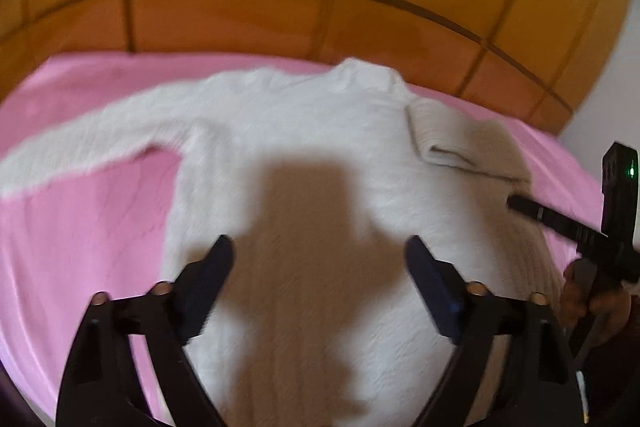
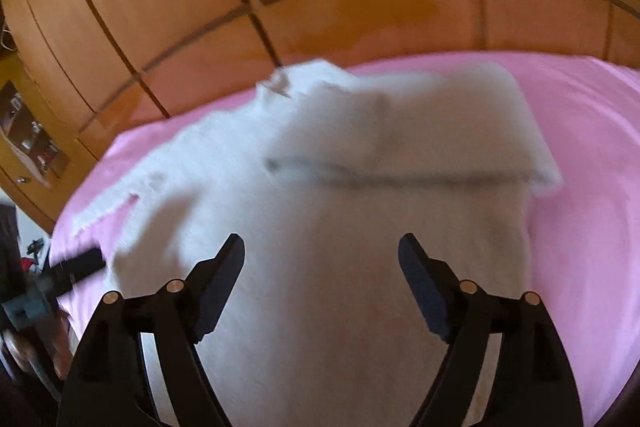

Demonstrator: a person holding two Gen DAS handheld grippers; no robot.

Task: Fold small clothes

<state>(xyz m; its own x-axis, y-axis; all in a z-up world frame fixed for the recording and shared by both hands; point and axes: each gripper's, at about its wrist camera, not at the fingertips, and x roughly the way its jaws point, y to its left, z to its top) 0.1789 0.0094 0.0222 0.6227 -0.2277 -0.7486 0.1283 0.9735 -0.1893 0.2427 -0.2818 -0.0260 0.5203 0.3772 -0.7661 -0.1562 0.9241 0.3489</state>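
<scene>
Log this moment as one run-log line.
task: fold sweater | white sweater: flat on pink sheet, one sleeve folded in, other out | left gripper: open, empty | right gripper: open, empty

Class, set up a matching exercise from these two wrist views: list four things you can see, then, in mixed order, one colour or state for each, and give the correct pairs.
Things
1. sweater
2. bed sheet
3. wardrobe
4. right sleeve

Colour or state
A. orange-brown wooden panels
B. folded in over the body
C. pink
D. white and fuzzy, lying flat

Pairs: 1-D, 2-C, 3-A, 4-B
</scene>
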